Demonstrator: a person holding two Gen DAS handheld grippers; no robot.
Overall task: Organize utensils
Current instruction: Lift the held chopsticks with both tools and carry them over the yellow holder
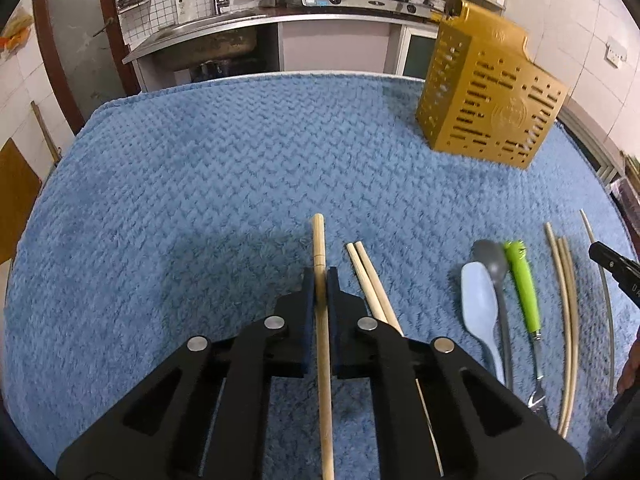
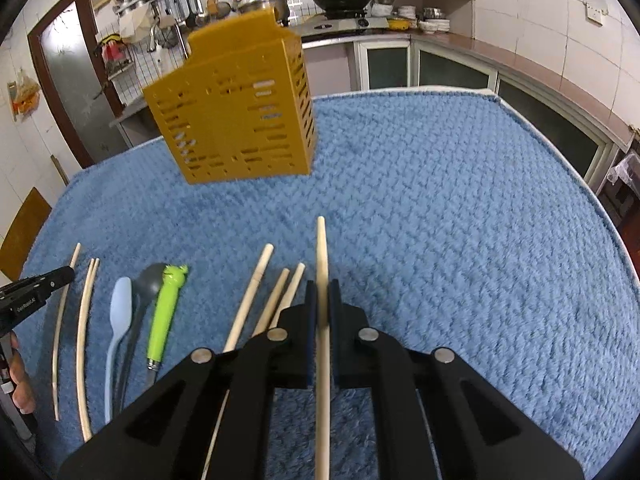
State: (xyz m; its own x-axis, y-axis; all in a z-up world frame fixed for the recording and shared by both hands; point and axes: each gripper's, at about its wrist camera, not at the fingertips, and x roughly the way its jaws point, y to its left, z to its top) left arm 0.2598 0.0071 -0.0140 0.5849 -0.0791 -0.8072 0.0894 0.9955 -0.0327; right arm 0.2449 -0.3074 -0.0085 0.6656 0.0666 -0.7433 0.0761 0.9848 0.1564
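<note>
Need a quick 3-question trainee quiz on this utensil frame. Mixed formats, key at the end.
1. True or false: the left claw is open and empty.
2. In the right wrist view, what lies just left of the green-handled fork? A) grey spoon B) knife C) plate
3. What is the right claw clamped on?
Key:
1. False: it is shut on the left-held chopstick.
2. A.
3. A chopstick, the right-held chopstick.
</note>
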